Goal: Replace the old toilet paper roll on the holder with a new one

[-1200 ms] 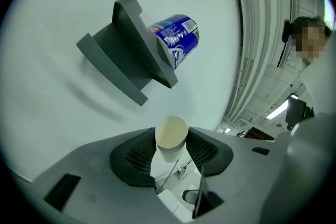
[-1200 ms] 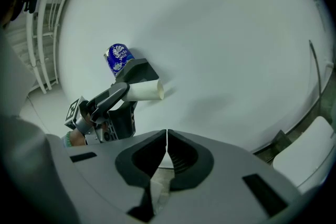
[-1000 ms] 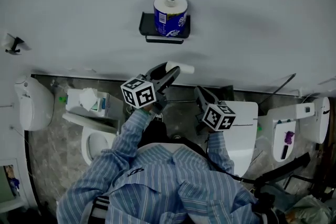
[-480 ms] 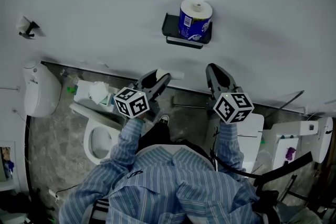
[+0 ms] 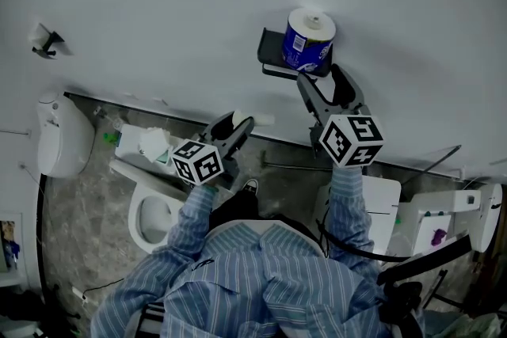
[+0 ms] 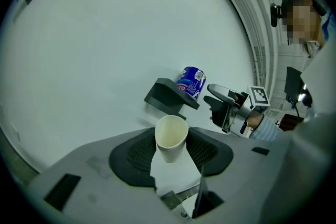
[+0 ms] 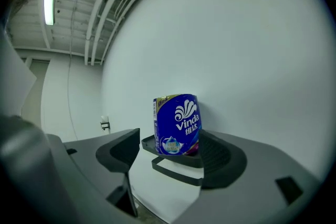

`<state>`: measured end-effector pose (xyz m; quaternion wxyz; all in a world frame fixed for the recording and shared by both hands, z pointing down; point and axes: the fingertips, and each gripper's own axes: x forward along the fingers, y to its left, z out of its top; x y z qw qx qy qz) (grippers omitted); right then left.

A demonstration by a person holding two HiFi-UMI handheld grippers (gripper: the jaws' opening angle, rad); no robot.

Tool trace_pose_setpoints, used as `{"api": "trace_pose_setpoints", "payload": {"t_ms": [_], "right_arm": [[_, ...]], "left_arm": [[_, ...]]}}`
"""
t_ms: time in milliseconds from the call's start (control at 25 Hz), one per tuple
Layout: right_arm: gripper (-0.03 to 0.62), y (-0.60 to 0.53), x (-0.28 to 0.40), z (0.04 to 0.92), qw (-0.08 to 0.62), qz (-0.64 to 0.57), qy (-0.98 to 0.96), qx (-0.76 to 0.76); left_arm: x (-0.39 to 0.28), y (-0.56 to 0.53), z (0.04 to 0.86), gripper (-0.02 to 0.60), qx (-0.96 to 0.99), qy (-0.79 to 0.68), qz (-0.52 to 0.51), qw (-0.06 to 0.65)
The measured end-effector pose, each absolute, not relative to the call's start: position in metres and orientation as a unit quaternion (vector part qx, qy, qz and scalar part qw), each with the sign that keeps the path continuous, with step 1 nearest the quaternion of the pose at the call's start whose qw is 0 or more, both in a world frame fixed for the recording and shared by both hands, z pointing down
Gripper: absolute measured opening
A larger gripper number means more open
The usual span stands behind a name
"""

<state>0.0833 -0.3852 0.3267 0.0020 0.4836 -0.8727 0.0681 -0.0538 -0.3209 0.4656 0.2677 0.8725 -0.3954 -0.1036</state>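
A person in a blue striped shirt [image 5: 261, 281] stands facing a pale wall, arms raised, a pair of tongs in each hand. Below and to the person's left is a white toilet [image 5: 150, 211] on a mottled stone floor [image 5: 79, 233].

The left tongs [image 6: 171, 155] are closed on a bare cardboard tube [image 6: 170, 136]. The tube stands upright between the ribbed pads with its open end towards the wall. In the head view the left tongs [image 5: 238, 129] are lower than the right pair and well short of the wall.

The right tongs [image 7: 170, 165] have just been opening, and their jaws now stand wide apart. The pads press on nothing. In the head view the right tongs [image 5: 326, 87] reach up just below the holder [image 5: 271, 51], a black shelf with a bar under it, fixed to the wall.

On top of the holder stands the new roll [image 7: 177, 124], upright and in its blue printed wrapper. From the right gripper view it lines up with the gap between the open jaws, a little beyond them. Whether the fingertips touch the holder cannot be told.

Behind everything is the plain white wall [image 5: 158, 4], with a small hook [image 5: 43, 39] far to the left.
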Motion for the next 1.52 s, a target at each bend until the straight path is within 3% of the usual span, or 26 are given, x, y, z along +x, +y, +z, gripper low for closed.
{"api": "trace_pose_setpoints", "payload": {"t_ms": [360,840,1320,1520], "right_arm": [[0.411,-0.422,0.067,0.318,0.048,0.062,-0.845,0.529],[0.413,-0.453,0.061,0.318,0.091,0.05,-0.805,0.584],[0.413,-0.449,0.063,0.316,0.058,0.044,-0.822,0.564],[0.413,-0.439,0.068,0.306,-0.007,0.067,-0.834,0.548]], "left_arm": [[-0.066,-0.333,0.47,0.179,0.873,-0.394,-0.099,0.268],[-0.066,-0.341,0.479,0.179,0.875,-0.382,-0.096,0.281],[-0.059,-0.34,0.485,0.179,0.88,-0.366,-0.095,0.288],[-0.056,-0.337,0.486,0.179,0.881,-0.363,-0.092,0.289]]}}
